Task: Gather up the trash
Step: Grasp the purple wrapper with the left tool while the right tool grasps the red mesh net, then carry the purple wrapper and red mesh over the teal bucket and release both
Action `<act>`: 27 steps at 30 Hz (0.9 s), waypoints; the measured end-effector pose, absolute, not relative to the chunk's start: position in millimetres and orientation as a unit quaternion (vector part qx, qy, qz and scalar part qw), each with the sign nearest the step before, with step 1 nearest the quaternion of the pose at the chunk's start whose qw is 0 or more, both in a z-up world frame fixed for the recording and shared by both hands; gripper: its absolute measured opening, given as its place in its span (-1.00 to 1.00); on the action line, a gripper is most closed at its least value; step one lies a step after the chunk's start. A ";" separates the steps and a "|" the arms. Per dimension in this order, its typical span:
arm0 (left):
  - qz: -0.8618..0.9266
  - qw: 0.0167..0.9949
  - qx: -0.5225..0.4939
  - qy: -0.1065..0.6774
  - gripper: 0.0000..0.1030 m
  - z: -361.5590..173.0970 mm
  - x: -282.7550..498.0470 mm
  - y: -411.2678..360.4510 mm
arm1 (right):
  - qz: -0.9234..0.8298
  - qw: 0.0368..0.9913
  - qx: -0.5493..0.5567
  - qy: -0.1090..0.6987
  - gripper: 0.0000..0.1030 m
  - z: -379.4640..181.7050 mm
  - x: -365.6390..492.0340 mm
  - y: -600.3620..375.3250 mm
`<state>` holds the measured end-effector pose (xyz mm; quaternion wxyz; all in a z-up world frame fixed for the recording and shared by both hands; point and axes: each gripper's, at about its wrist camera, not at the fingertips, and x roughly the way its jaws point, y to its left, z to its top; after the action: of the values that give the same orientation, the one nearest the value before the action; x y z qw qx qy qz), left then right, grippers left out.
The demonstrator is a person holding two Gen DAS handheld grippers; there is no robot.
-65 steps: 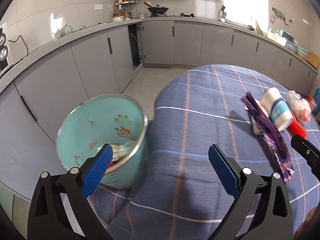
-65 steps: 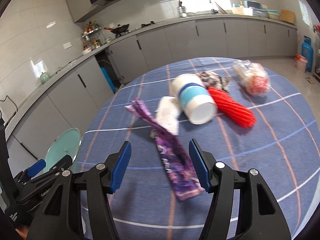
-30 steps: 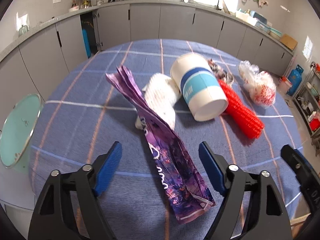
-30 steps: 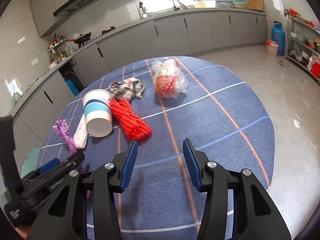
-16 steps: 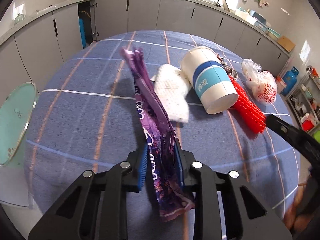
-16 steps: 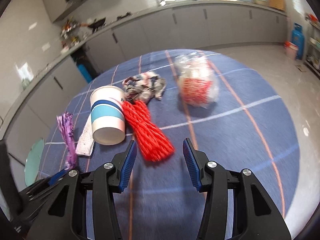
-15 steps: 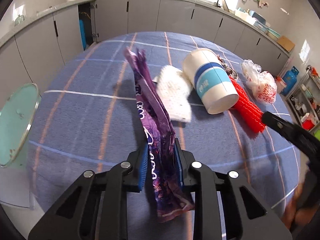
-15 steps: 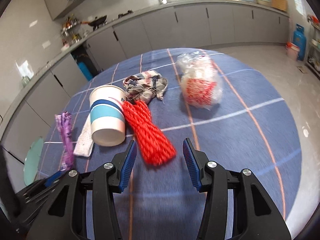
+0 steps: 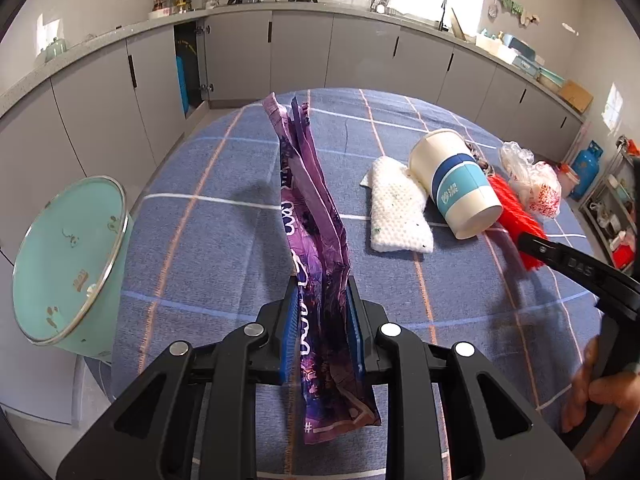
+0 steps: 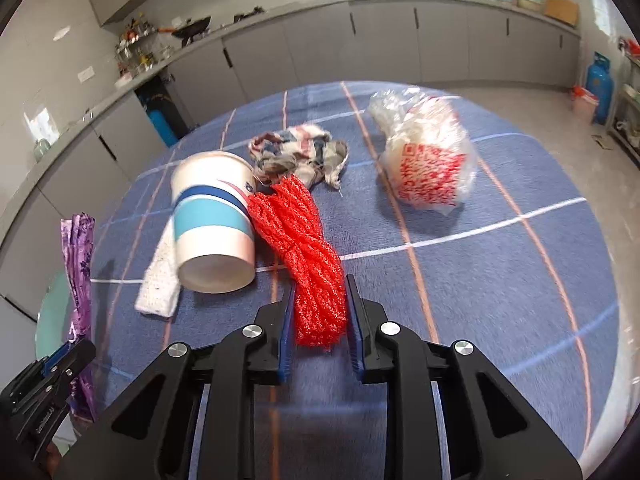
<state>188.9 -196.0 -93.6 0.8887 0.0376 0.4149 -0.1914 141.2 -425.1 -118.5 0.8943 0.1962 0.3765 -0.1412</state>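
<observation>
With the left gripper [image 9: 322, 326] clamped on the purple wrapper [image 9: 310, 216] and the right gripper [image 10: 320, 322] closing around the red netting [image 10: 308, 256], cup [image 10: 212, 232], cloths and bag remain on the bench [image 10: 460, 280].

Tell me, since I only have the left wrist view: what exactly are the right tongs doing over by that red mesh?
Observer: The right tongs are closing, with the near end of the red plastic mesh netting between the blue pads.
Operator: Anything behind the white paper cup with the blue band? It blocks my view.
Observer: A crumpled plaid cloth scrap lies there, against the far end of the netting.
Operator: Is the clear plastic bag with red print touching that pile?
Observer: No. The bag lies apart on the blue checked tablecloth, bare cloth between it and the netting.
</observation>
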 end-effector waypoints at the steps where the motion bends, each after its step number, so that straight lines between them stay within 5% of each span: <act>1: -0.191 0.891 0.037 0.411 -0.58 -91.8 188.2 -193.7 | -0.147 0.898 0.197 0.365 -0.55 -112.7 133.1 -420.9; 10: -0.184 0.900 0.017 0.396 -0.57 -80.1 187.0 -167.2 | -0.129 0.924 0.200 0.299 -0.55 -72.9 99.0 -368.0; 27: -0.108 0.921 -0.010 0.375 -0.58 -64.0 189.9 -65.7 | -0.012 0.930 0.178 0.321 -0.54 -65.1 150.3 -243.8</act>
<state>189.9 -65.7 -64.0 0.9208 -0.0105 0.3746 -0.1080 150.3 -243.8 -65.1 0.9302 0.1779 0.3208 -0.0119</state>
